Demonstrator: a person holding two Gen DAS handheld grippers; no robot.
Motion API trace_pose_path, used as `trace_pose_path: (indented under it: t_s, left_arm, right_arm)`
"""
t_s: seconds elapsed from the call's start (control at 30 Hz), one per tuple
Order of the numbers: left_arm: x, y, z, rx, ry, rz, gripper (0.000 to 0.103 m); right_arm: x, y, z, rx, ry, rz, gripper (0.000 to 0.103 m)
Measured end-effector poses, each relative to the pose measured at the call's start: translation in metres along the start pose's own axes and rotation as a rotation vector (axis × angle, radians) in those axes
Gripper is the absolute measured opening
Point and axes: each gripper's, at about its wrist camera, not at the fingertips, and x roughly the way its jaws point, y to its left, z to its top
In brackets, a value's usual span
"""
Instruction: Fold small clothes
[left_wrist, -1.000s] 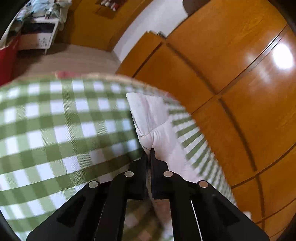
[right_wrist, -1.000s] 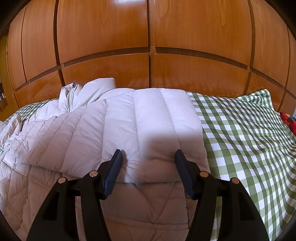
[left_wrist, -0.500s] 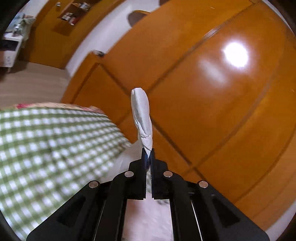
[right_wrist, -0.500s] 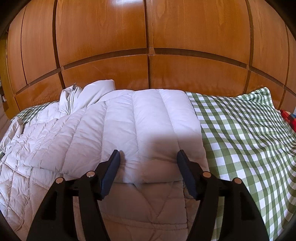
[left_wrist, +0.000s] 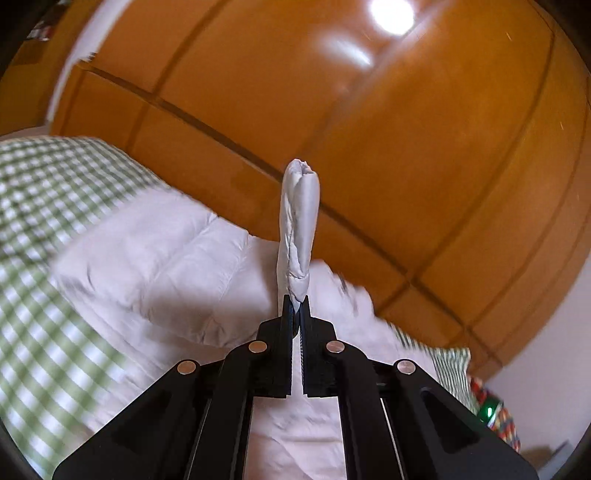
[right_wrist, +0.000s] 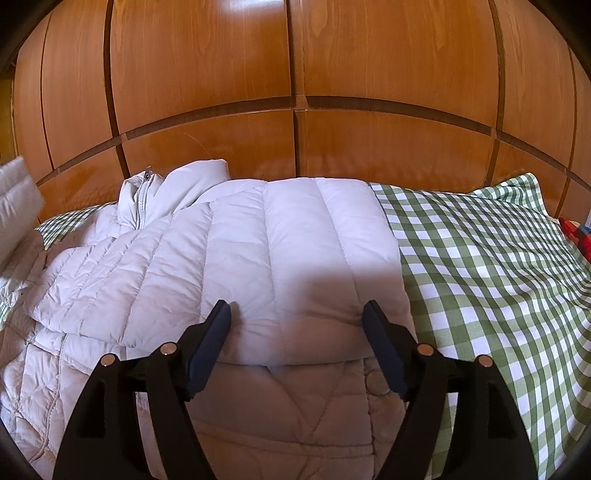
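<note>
- L gripper (left_wrist: 295, 306) clamped on jacket (right_wrist: 280, 258) cuff/sleeve end, sticking up past its tips.
- R gripper (right_wrist: 297, 325) jaws wide, empty, tips over folded jacket body just ahead.
- Puffy, light, slick shell; grab at seams/hem, prob slips otherwise.

The left gripper (left_wrist: 296, 308) is clamping with its two black fingers (left_wrist: 286, 314) pressed together at the tips, pointing toward 12 o'clock in its own wrist view, and is gripping a pinched fold of fabric. The right gripper (right_wrist: 297, 314) is standing with its fingers (right_wrist: 216, 325) spread wide apart, tips angled toward 11 and 1 o'clock, and is gripping nothing.
</note>
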Motion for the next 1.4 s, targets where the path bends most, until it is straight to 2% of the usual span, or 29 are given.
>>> trace_pose_path:
  t_s: [0.13,0.47,0.63,0.73,0.77,0.83,0.87,0.9,1.0,1.13,1.2,1.27,1.33,1.37,1.4]
  left_arm:
    - [0.027,-0.028,-0.031,0.026,0.082,-0.026,0.002]
    - [0.072,-0.081,-0.081,0.162,0.194,-0.072,0.002]
    - [0.094,-0.105,-0.097,0.257,0.252,-0.076,0.002]
    - [0.101,-0.106,-0.099,0.269,0.278,-0.075,0.002]
    - [0.103,-0.106,-0.1,0.277,0.296,-0.074,0.005]
    - [0.102,-0.105,-0.099,0.283,0.308,-0.087,0.022]
    - [0.1,-0.104,-0.099,0.284,0.305,-0.091,0.049]
    - [0.097,-0.103,-0.097,0.281,0.297,-0.091,0.069]
    - [0.075,-0.093,-0.087,0.263,0.246,-0.125,0.07]
    - [0.049,-0.065,-0.07,0.259,0.182,-0.025,0.07]
    - [0.035,-0.042,-0.059,0.249,0.154,0.083,0.069]
    - [0.023,-0.014,-0.048,0.21,0.144,0.178,0.062]
    - [0.014,0.011,-0.038,0.16,0.143,0.253,0.058]
    - [0.008,0.029,-0.034,0.127,0.142,0.296,0.052]
    - [0.007,0.04,-0.03,0.108,0.143,0.325,0.051]
  right_arm:
    - [0.0,-0.001,0.0,0.004,0.0,0.001,0.077]
    - [0.0,-0.002,0.0,0.005,0.001,-0.002,0.079]
    - [-0.001,-0.002,0.0,0.006,0.002,0.0,0.08]
    - [-0.001,-0.002,0.0,0.007,0.003,0.0,0.08]
    - [0.0,-0.002,-0.001,0.007,0.003,0.0,0.08]
    - [0.0,-0.003,-0.001,0.007,0.003,0.0,0.08]
    - [0.0,-0.003,-0.001,0.007,0.003,0.0,0.08]
    - [0.0,-0.003,-0.001,0.009,0.002,0.001,0.08]
    - [-0.002,-0.005,-0.002,0.015,-0.007,0.006,0.08]
    - [-0.015,-0.004,0.0,0.012,-0.06,0.017,0.08]
    - [-0.024,0.001,0.005,-0.009,-0.08,0.023,0.079]
    - [-0.037,0.011,0.013,-0.042,-0.111,0.069,0.077]
    - [-0.044,0.025,0.022,-0.056,-0.091,0.146,0.074]
    - [-0.044,0.032,0.026,-0.047,-0.066,0.185,0.073]
    - [-0.039,0.04,0.031,-0.029,-0.019,0.217,0.073]
